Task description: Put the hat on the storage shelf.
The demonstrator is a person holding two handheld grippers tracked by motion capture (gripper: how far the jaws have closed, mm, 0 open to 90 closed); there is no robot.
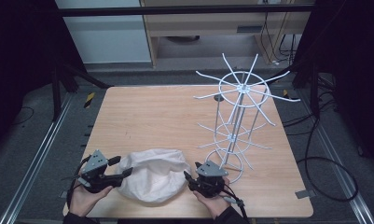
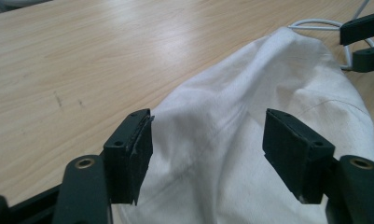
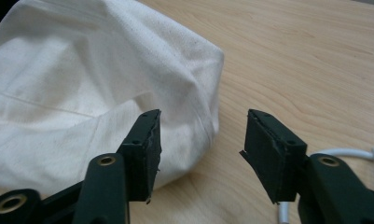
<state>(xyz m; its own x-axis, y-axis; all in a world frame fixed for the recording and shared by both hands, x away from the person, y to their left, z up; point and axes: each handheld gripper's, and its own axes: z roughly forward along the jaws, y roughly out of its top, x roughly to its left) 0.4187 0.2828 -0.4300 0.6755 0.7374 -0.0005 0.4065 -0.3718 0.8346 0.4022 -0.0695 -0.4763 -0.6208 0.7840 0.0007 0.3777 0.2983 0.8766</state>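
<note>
We see both claws spread: left claw [image 1: 121, 166], right claw [image 1: 190, 178], flanking cloth bag [image 1: 152, 173]; bag may slump off bench [image 1: 166, 112] edge.

white cloth [image 2: 250, 121] cut off below

Wooden table [image 1: 152, 112] with white cloth bag [image 1: 152, 172], wire rack [image 1: 236, 116].

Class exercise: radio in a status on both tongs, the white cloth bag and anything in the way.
Left tongs open, white cloth bag between the jaws, unpinched. Right tongs open at the bag's edge. Bag slumped on table. White wire rack stands close right.
</note>
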